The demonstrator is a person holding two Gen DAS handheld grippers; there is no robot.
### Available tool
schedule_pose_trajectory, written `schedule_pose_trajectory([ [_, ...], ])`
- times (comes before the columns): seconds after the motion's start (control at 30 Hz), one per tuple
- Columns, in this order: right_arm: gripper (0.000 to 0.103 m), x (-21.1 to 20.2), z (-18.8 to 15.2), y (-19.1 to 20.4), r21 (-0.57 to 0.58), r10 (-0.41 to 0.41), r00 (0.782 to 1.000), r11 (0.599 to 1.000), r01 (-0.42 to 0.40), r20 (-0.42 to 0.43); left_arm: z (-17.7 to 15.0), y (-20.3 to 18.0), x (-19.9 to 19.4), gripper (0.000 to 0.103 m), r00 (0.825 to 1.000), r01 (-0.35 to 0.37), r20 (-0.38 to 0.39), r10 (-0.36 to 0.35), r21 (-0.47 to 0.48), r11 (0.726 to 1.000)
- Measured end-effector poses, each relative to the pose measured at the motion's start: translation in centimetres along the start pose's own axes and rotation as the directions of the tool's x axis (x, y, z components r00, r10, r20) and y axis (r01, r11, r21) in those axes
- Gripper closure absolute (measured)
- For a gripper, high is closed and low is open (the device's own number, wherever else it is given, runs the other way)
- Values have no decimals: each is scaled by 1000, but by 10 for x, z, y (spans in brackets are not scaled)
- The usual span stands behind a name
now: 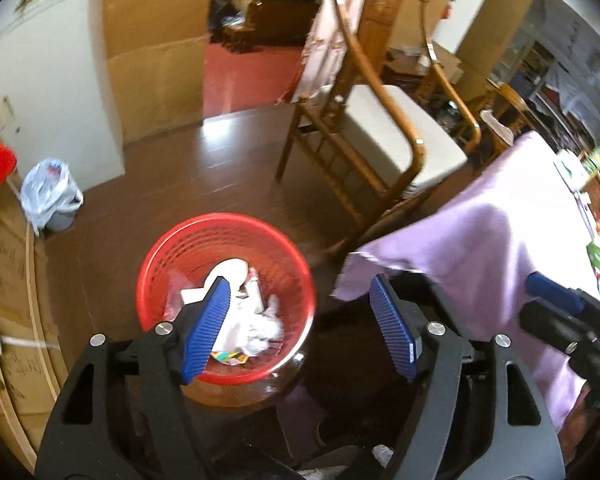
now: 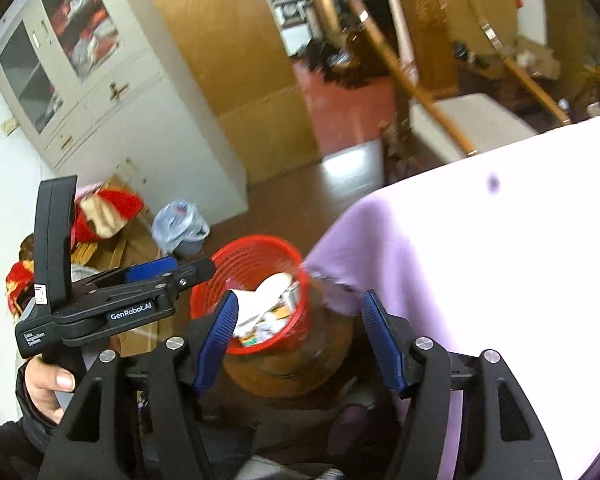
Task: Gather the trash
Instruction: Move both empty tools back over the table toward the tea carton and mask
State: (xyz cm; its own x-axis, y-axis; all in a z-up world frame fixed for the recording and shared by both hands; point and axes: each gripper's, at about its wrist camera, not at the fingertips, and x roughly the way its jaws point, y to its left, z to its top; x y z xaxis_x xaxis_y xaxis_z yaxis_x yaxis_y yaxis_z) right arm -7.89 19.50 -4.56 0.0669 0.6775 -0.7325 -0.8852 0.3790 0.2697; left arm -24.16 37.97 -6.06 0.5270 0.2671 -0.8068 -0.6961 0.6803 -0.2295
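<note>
A red mesh wastebasket stands on a low wooden stool and holds crumpled white paper and small packets. It also shows in the right wrist view. My left gripper is open and empty, hovering above the basket's right side. It shows from the side in the right wrist view. My right gripper is open and empty above the basket, by the table's corner. Its tip shows in the left wrist view.
A table with a lilac cloth is at the right; it also shows in the right wrist view. A wooden chair stands behind it. A bin lined with a plastic bag sits by the white wall. Cardboard boxes are at left.
</note>
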Motion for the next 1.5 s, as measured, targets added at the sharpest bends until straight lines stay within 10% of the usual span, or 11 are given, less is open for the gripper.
schedule_pose_trajectory([
  [0.6,21,-149,-64,-141,258,-268,948,941,219,173,-19,-173,-43,25,989,129,29,-145,315,940],
  [1.23,16,-259,-148,-280,588,-536,831,724,362,148,-56,-401,-29,22,935,314,-68,-348,612,726],
  [1.5,16,-279,-173,-319,667,-575,814,641,380,88,-65,-462,-18,22,914,370,-132,-383,656,658],
])
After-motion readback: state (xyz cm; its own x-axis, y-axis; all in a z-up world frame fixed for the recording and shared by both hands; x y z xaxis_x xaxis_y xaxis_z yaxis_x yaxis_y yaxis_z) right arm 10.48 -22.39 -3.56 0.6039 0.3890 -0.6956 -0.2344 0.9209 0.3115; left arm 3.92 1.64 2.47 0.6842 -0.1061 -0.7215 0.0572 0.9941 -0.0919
